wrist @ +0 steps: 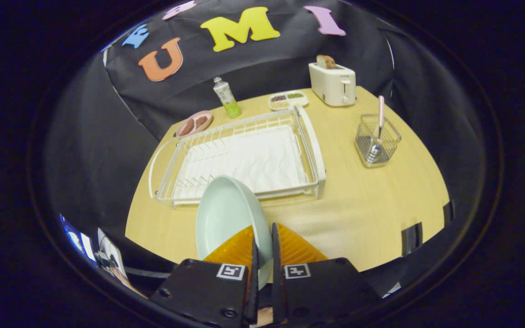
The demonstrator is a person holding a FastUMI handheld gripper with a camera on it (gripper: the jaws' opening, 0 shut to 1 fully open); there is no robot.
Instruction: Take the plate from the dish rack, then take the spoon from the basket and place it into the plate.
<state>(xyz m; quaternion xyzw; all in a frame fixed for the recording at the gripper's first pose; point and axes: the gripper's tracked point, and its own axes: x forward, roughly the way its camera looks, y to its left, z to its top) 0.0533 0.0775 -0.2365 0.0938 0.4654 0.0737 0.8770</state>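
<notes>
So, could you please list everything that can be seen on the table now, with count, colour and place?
plate: one, pale green, held on edge between the fingers, in front of the dish rack
dish rack: one, white, mid table
basket: one, clear wire, right of rack
spoon: one, pink handle, standing in basket
toaster: one, cream, far right
bottle: one, green liquid, behind rack
dish: one, pink, far left
tray: one, white, beside toaster
table: one, light wood
fingers: two, closed on the plate rim
</notes>
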